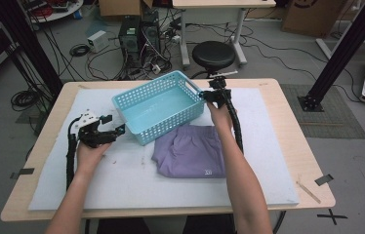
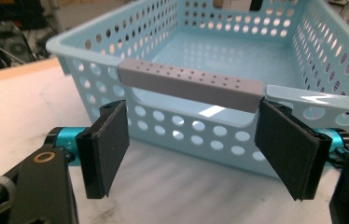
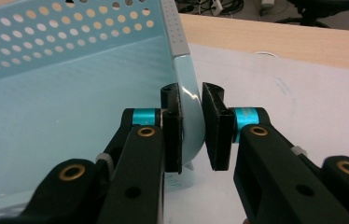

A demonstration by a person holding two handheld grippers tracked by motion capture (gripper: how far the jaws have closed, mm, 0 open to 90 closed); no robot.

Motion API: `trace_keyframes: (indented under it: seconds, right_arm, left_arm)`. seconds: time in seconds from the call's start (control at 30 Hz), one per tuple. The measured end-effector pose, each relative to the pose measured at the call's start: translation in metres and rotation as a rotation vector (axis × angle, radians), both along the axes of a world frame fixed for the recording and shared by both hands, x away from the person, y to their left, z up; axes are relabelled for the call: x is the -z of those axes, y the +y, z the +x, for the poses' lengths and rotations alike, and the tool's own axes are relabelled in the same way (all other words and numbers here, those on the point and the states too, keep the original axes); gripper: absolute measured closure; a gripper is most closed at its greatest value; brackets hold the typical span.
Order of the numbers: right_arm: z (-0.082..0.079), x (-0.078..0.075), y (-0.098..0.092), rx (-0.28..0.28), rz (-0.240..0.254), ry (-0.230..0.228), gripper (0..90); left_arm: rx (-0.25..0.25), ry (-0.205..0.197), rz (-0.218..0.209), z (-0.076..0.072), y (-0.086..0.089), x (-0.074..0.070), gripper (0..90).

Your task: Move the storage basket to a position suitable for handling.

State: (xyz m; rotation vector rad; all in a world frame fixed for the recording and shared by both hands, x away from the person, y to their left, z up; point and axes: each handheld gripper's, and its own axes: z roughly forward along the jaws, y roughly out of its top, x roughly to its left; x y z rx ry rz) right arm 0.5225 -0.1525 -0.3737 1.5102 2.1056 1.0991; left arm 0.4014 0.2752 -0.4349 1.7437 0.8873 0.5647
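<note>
A light blue perforated basket (image 1: pixel 171 124) stands empty at the middle back of the white mat. My left gripper (image 1: pixel 114 124) is open just short of the basket's near-left end. In the left gripper view its wide-apart pads (image 2: pixel 105 149) flank the grey handle strip (image 2: pixel 191 84) without touching it. My right gripper (image 1: pixel 205 95) is at the basket's far-right end. In the right gripper view its jaws (image 3: pixel 191 126) are shut on the blue rim (image 3: pixel 186 88) just below the grey handle there. A folded purple garment (image 1: pixel 190 151) lies in front of the basket.
The white mat (image 1: pixel 122 180) covers most of the wooden table (image 1: pixel 307 161). A black stool (image 1: pixel 213 54) stands just beyond the table's far edge, with computer cases and cables on the floor behind.
</note>
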Motion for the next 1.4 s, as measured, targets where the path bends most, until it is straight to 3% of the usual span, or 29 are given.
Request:
trace_keyframes:
  seconds: [0.13, 0.23, 0.3, 0.37, 0.4, 0.43, 0.57, 0.77, 0.93, 1.03, 1.1, 1.2, 1.23, 1.4]
  right_arm:
    - [-0.007, -0.002, -0.009, -0.001, -0.003, -0.011, 80.3]
    - [-0.009, -0.002, -0.010, 0.003, -0.002, -0.008, 80.3]
    - [-0.010, -0.002, -0.010, 0.002, -0.012, -0.008, 80.3]
    - [-0.011, -0.003, -0.010, 0.003, -0.012, -0.009, 80.3]
    - [-0.012, -0.003, -0.010, 0.005, -0.013, -0.010, 80.3]
    - [-0.012, -0.003, -0.010, 0.006, -0.012, -0.009, 80.3]
    - [-0.012, -0.002, -0.010, 0.009, -0.005, -0.006, 80.2]
    - [-0.011, -0.001, -0.012, 0.018, -0.004, -0.005, 80.2]
    - [-0.011, 0.000, -0.020, 0.033, 0.001, 0.015, 79.7]
    - [-0.013, -0.001, -0.027, 0.048, -0.013, 0.004, 79.8]
    - [-0.014, -0.001, -0.029, 0.056, -0.014, 0.004, 79.8]
    - [-0.019, -0.002, -0.038, 0.067, -0.023, 0.003, 79.7]
    - [-0.024, -0.001, -0.045, 0.072, -0.029, 0.004, 79.2]
    - [-0.040, 0.006, -0.059, 0.091, -0.037, 0.000, 78.5]
  left_arm:
    - [0.023, -0.003, 0.010, -0.009, -0.002, 0.002, 26.0]
    - [0.033, 0.019, 0.006, -0.018, 0.003, 0.005, 26.0]
    - [0.095, 0.025, -0.108, -0.026, 0.004, 0.005, 25.9]
    - [0.119, 0.038, -0.158, -0.027, -0.003, 0.001, 25.9]
    - [0.119, 0.038, -0.158, -0.027, -0.003, 0.001, 25.8]
    - [0.146, 0.071, -0.191, -0.026, -0.013, -0.002, 25.7]
    - [0.132, 0.108, -0.174, -0.025, -0.033, 0.000, 25.6]
    - [0.087, 0.077, -0.131, -0.024, -0.047, 0.001, 20.5]
    - [0.075, 0.045, -0.131, -0.008, -0.053, -0.004, 18.9]
    - [0.078, 0.056, -0.126, 0.000, -0.057, -0.006, 17.6]
    - [0.072, 0.050, -0.141, 0.008, -0.061, -0.007, 16.9]
    - [0.082, 0.072, -0.153, 0.021, -0.066, -0.008, 16.2]
    - [0.084, 0.051, -0.185, 0.027, -0.069, -0.007, 16.2]
    - [0.100, 0.079, -0.190, 0.042, -0.078, -0.008, 15.2]
